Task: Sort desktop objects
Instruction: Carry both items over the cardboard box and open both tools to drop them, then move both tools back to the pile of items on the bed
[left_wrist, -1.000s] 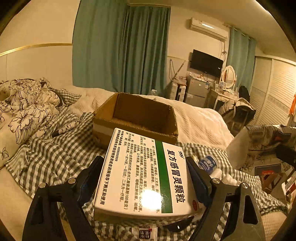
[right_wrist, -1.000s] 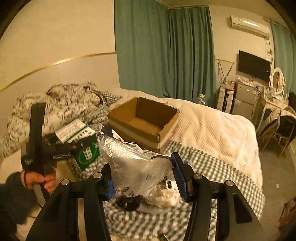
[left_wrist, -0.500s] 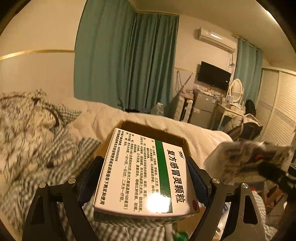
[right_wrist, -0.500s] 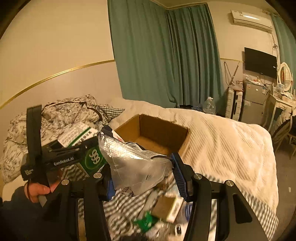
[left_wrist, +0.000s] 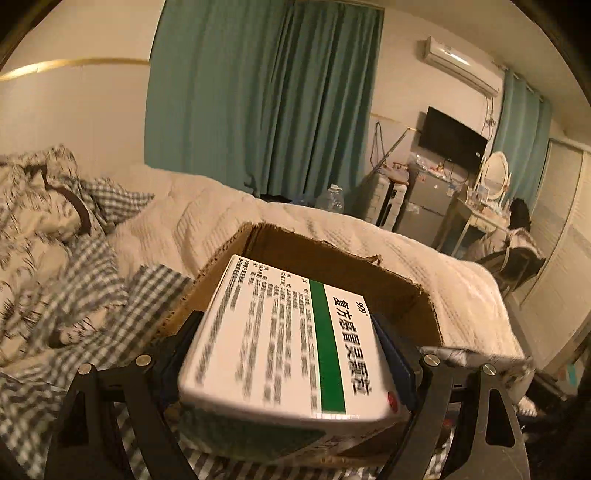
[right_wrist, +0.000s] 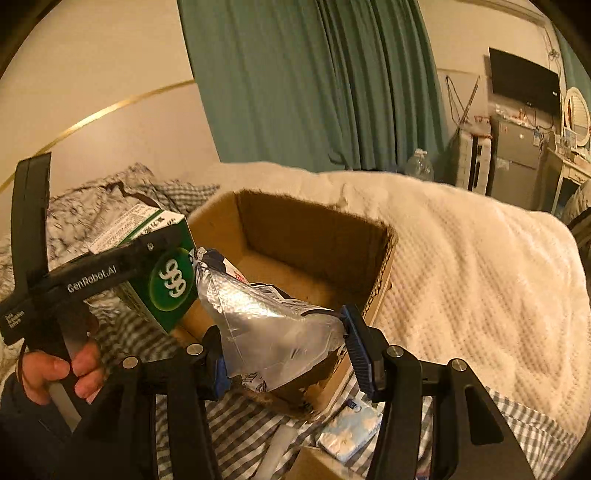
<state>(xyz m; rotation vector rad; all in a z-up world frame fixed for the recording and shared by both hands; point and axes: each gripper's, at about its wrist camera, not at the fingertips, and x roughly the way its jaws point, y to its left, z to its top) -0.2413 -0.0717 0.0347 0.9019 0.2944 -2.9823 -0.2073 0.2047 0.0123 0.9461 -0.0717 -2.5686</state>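
My left gripper (left_wrist: 291, 354) is shut on a white and green medicine box (left_wrist: 280, 339) and holds it over the near edge of an open cardboard box (left_wrist: 332, 266). In the right wrist view the same medicine box (right_wrist: 162, 273) hangs at the cardboard box's (right_wrist: 303, 236) left rim. My right gripper (right_wrist: 284, 350) is shut on a crumpled silver foil bag (right_wrist: 266, 325), held just above the box's near wall. The cardboard box looks empty inside.
The box sits on a bed with a cream quilt (right_wrist: 461, 258) and a checked sheet (left_wrist: 85, 306). A small foil packet (right_wrist: 351, 428) and other small items lie on the sheet below my right gripper. A patterned duvet (left_wrist: 33, 206) is bunched at the left.
Both grippers have moved forward with their loads. The cardboard box is now much closer and sits right under the medicine box and the foil bag.
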